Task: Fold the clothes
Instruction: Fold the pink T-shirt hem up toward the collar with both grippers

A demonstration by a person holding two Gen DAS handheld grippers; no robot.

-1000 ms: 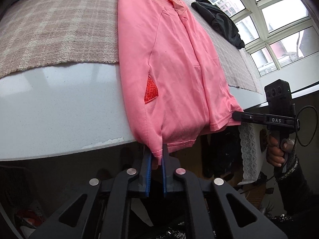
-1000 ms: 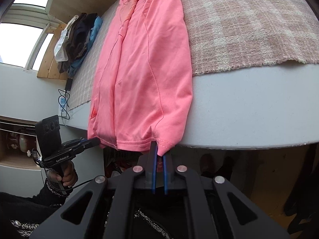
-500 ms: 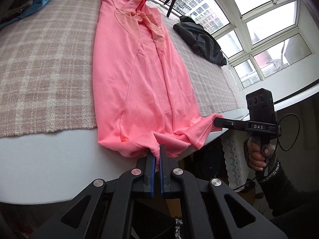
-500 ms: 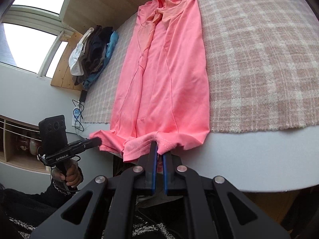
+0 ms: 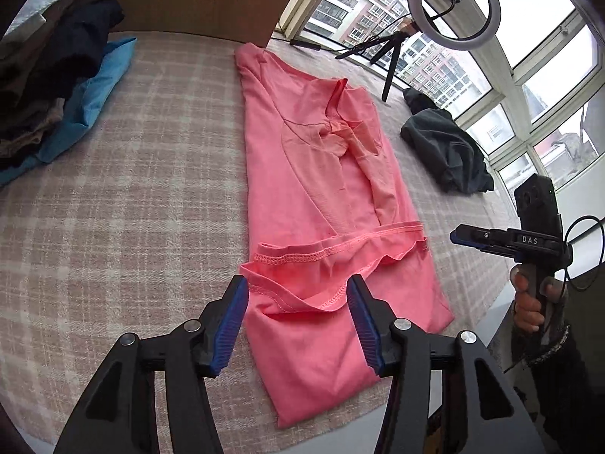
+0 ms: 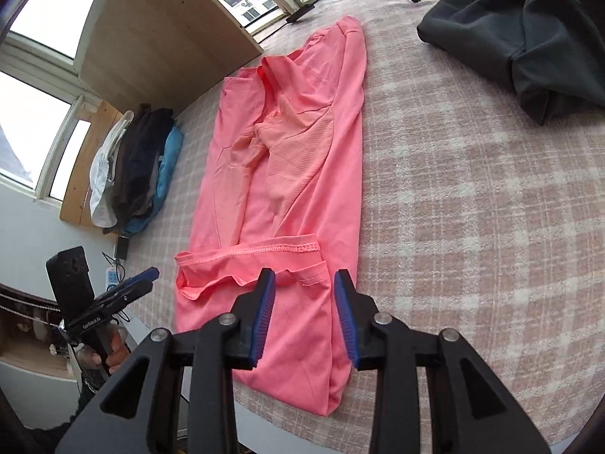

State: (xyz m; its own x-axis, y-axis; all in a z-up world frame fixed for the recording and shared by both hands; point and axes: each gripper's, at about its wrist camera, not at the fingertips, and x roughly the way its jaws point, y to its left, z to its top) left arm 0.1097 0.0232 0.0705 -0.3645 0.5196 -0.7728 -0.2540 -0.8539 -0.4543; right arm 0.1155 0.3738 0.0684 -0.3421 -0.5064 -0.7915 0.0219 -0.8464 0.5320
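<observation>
A pink shirt (image 5: 325, 196) lies lengthwise on the plaid cloth (image 5: 151, 204) that covers the desk (image 6: 261, 427), collar end toward the windows and the near end doubled back on itself, so that the stitched hem (image 5: 302, 255) runs across the body about a third of the way up, a little wavy and rumpled. The fold sits close to the desk's near edge. The left tongs (image 5: 298, 321) hang above the folded part with their blue pads apart and the jaws opening; the cloth shows through the gap below them, but neither pad presses on it. The right tongs (image 6: 302, 317) are likewise over the fold's other corner, jaws opening and narrower than the left pair, with the shirt seen between them but not pinched. In the left view the right tongs show from the side at the right edge, gripped by a hand (image 5: 529, 302) in a dark sleeve, just beside the shirt's right border. In the right view the left tongs show at lower left, held by the other hand (image 6: 113, 352). A dark garment (image 5: 446, 151) lies crumpled on the cloth to the right of the shirt, well apart from it. A stack of clothes (image 5: 49, 75), dark with a blue piece at the bottom, sits far left. A ring light (image 5: 453, 3) on a small tripod stands by the window.
</observation>
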